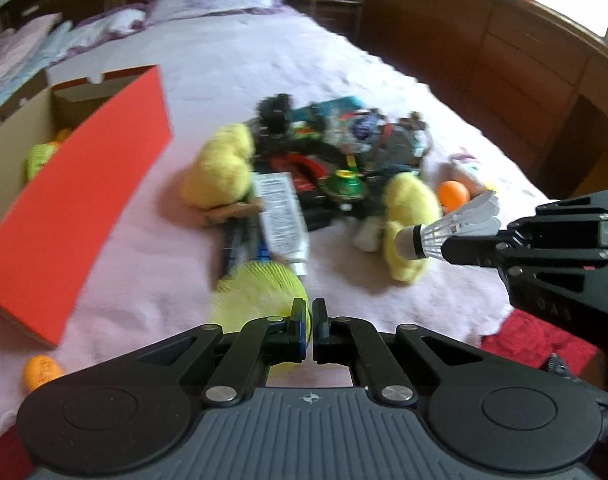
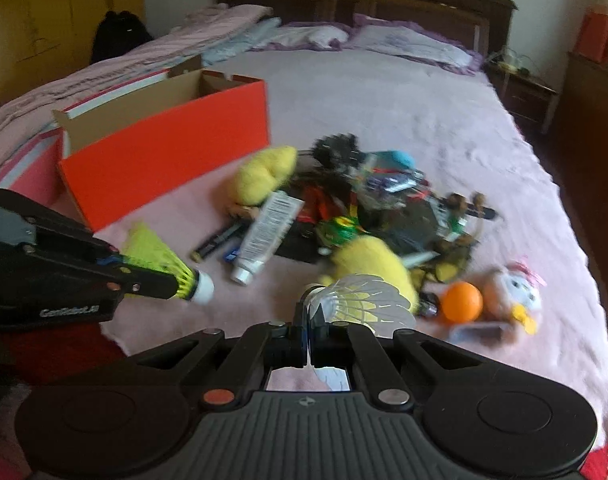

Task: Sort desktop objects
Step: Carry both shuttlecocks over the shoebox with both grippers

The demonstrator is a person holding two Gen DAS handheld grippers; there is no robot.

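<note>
We hold our left tongs [image 1: 309, 320] pinched on the skirt of a yellow shuttlecock [image 2: 164, 264], and our right tongs [image 2: 312, 320] pinched on the feathers of a white shuttlecock [image 1: 444, 232]; both hang above the near edge of the pink bed [image 2: 384, 112]. The open orange cardboard box [image 2: 164, 156] to the left already has a few items inside. Most sorting seems left: a heap of soft yellow plush toys [image 2: 264, 172], a smooth tube [image 2: 264, 236], pens, an orange ball [image 2: 462, 301].

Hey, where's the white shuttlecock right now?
The white shuttlecock is pinched in the right gripper, in front of the toy pile, just left of the orange ball in the right wrist view.
</note>
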